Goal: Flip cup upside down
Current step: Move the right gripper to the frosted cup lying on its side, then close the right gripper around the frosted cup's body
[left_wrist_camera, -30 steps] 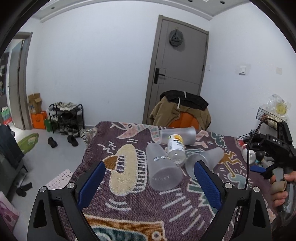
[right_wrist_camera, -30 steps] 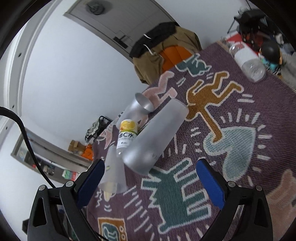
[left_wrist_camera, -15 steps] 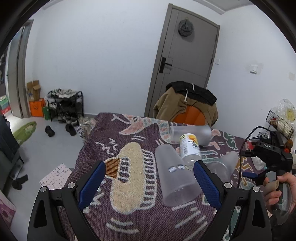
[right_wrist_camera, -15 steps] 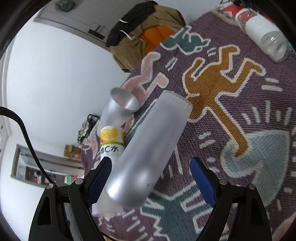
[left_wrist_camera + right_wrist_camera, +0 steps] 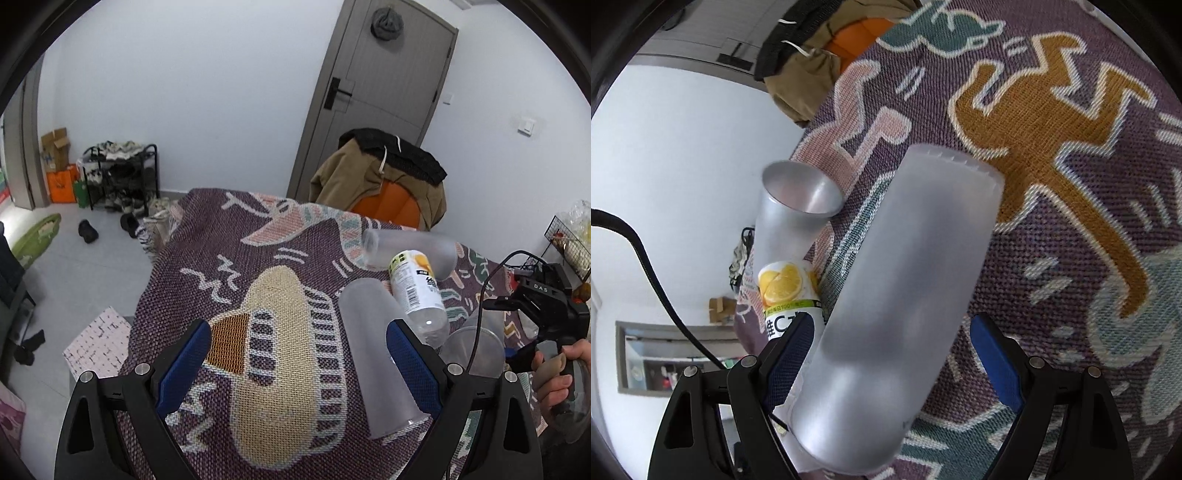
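A patterned woven cloth [image 5: 258,258] covers the surface and carries everything. Toward its right edge in the left wrist view lie three frosted cups and a bottle, all on their sides. The largest in the right wrist view is the near frosted cup [image 5: 897,306], lying between the spread fingers of the right gripper [image 5: 890,354], its closed base pointing away; the blue pads stand wide and neither clearly presses its wall. It looks empty. In the left wrist view this same cup shows by its open mouth [image 5: 472,354], with the right hand [image 5: 557,373] on the handle just beside it.

A second frosted cup [image 5: 373,354] lies near the front edge, empty, mouth toward the camera, just inside the right finger of the left gripper [image 5: 299,354], which is wide open and holds nothing.

The far cup [image 5: 798,218] lies mouth outward, empty inside.

The lemon-label bottle [image 5: 417,291] rests among the three cups; its lower part looks clear.
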